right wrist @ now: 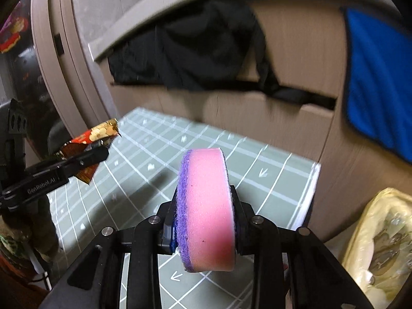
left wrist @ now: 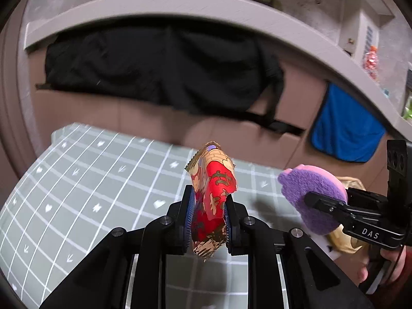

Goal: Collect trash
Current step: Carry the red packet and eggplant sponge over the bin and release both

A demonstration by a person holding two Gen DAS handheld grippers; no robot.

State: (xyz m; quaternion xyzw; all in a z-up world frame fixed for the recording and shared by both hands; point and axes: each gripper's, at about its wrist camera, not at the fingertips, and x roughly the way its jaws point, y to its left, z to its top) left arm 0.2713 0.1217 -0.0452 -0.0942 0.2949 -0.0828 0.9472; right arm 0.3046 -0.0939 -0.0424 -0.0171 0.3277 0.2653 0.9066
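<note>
My left gripper is shut on a crumpled red and gold wrapper and holds it above the green grid mat. The wrapper also shows in the right wrist view, at the left. My right gripper is shut on a round pink and purple sponge, held on edge above the mat. In the left wrist view the sponge and right gripper are at the right, beside the wrapper and apart from it.
A brown cardboard wall stands behind the mat, with black cloth and a blue cloth draped over it. A yellow plastic bag lies to the right of the mat. A pale ledge curves above.
</note>
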